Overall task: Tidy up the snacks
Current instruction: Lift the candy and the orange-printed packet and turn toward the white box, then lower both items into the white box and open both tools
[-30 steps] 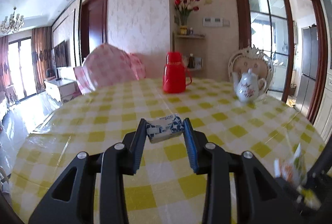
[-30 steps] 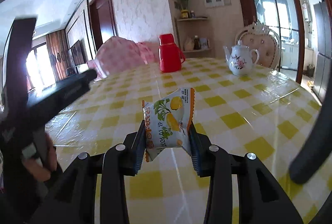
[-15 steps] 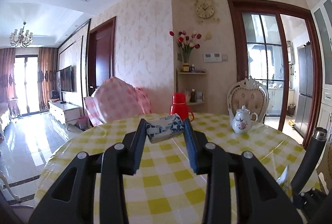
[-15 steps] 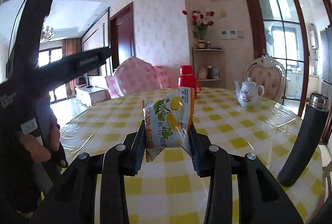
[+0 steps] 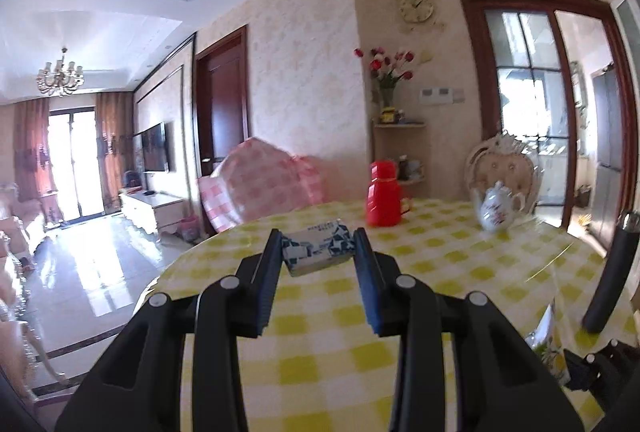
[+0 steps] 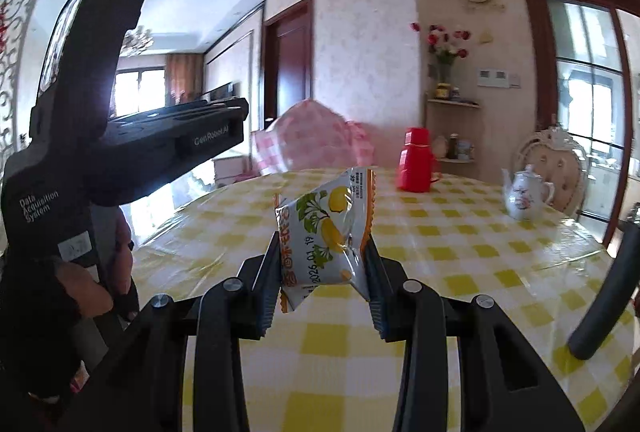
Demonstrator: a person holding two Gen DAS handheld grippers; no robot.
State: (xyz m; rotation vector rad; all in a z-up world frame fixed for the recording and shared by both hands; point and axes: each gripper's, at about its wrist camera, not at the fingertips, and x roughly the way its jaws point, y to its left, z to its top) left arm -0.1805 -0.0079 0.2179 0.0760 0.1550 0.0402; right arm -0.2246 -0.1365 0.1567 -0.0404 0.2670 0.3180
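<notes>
My left gripper (image 5: pixel 318 244) is shut on a small blue and white snack packet (image 5: pixel 319 246) and holds it in the air above the yellow checked table (image 5: pixel 320 328). My right gripper (image 6: pixel 322 252) is shut on a white and orange lemon snack bag (image 6: pixel 326 236), also held above the table (image 6: pixel 460 272). The left gripper's black body (image 6: pixel 100 152) fills the left of the right wrist view. The lemon bag also shows at the lower right of the left wrist view (image 5: pixel 550 344).
A red thermos (image 5: pixel 384 198) and a white floral teapot (image 5: pixel 498 206) stand at the table's far side. A dark tall bottle (image 5: pixel 610 272) stands at the right, seen also in the right wrist view (image 6: pixel 604 292). Chairs stand behind the table.
Both grippers have risen and tilted up, so more of the room and ceiling shows. Each still holds its snack. The dark bottle has come into view at the right.
</notes>
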